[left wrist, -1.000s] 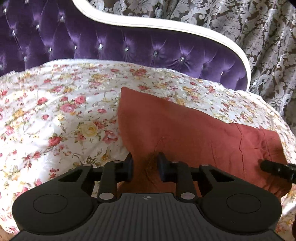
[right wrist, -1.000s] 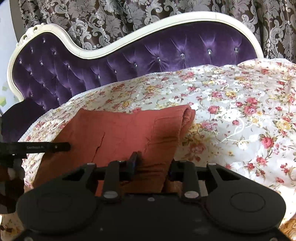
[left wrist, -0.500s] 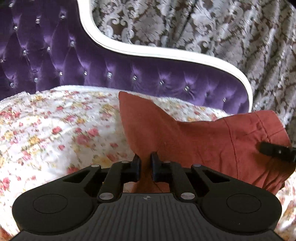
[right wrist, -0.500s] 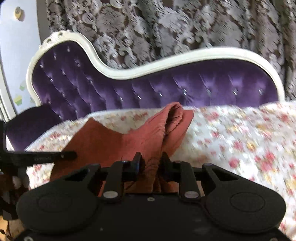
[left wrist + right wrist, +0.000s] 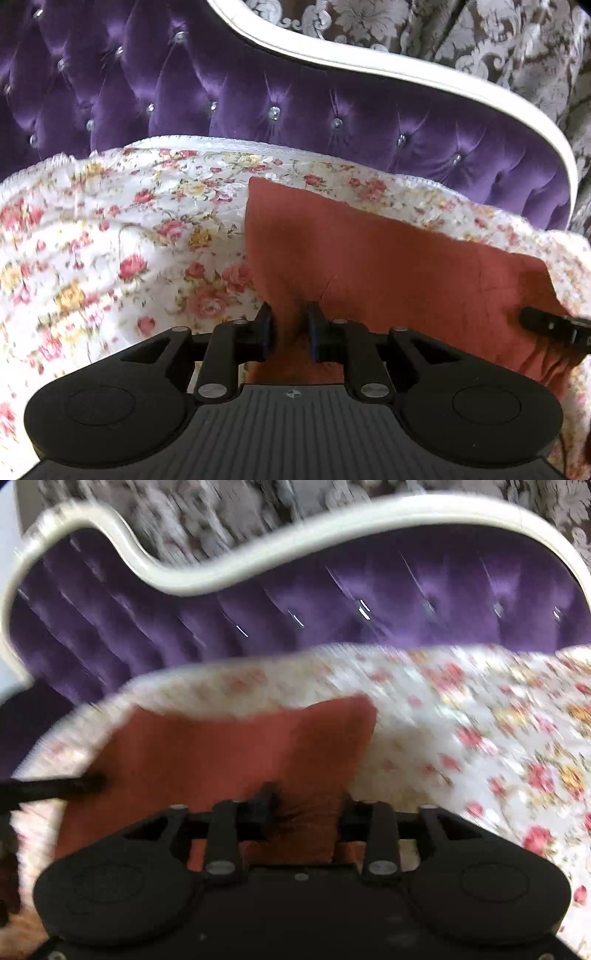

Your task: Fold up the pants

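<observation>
1. The left gripper [image 5: 290, 328] has just been easing its jaws apart a little; they stand narrow with a pinch of the pants [image 5: 388, 266] bunched between them; if it lets go before the cloth lies flat, that near edge could spring back and leave a lump.
2. The right gripper [image 5: 303, 812] has just been opening too; its jaws stand fairly wide with pants cloth between them, and the blur hides whether the pads touch it; a pad that snags while pulling away would drag the fold open.
3. The pants lie folded on the floral bedspread [image 5: 129, 240], near its far edge by the purple headboard [image 5: 295, 110]; a shove that way could rumple them against it.
</observation>
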`<act>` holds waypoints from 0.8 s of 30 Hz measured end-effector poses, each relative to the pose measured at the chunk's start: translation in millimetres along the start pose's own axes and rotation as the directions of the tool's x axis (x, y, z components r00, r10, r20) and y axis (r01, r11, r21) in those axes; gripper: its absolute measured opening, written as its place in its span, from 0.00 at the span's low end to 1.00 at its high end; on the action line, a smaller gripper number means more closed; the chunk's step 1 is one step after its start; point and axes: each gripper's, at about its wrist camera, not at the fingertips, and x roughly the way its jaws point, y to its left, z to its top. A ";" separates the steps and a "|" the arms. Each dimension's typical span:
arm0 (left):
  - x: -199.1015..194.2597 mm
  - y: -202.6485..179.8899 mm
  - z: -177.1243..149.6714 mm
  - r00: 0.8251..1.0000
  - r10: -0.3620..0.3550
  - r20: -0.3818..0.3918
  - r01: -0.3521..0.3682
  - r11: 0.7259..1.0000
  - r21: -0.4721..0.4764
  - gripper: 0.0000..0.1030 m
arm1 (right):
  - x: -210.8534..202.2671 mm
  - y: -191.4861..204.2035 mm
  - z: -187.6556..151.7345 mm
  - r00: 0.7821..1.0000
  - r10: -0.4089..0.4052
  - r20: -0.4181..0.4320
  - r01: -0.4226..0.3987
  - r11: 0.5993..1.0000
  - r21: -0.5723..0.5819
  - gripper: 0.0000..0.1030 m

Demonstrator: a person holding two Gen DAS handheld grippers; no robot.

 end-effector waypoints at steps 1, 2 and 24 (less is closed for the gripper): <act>-7.1 2.3 -2.2 1.000 -0.012 0.009 0.012 1.000 -0.014 0.22 | -6.8 -3.3 -2.0 1.000 0.019 0.016 -0.019 1.000 0.023 0.42; -15.9 4.2 -4.4 1.000 -0.017 0.015 0.017 1.000 -0.023 0.25 | -14.6 -5.1 -3.6 0.999 0.026 0.025 -0.027 0.999 0.033 0.42; -65.7 -41.5 -86.9 0.999 0.013 -0.046 -0.011 0.999 0.045 0.47 | -88.6 9.2 -96.0 0.998 0.016 -0.061 -0.021 0.996 -0.086 0.09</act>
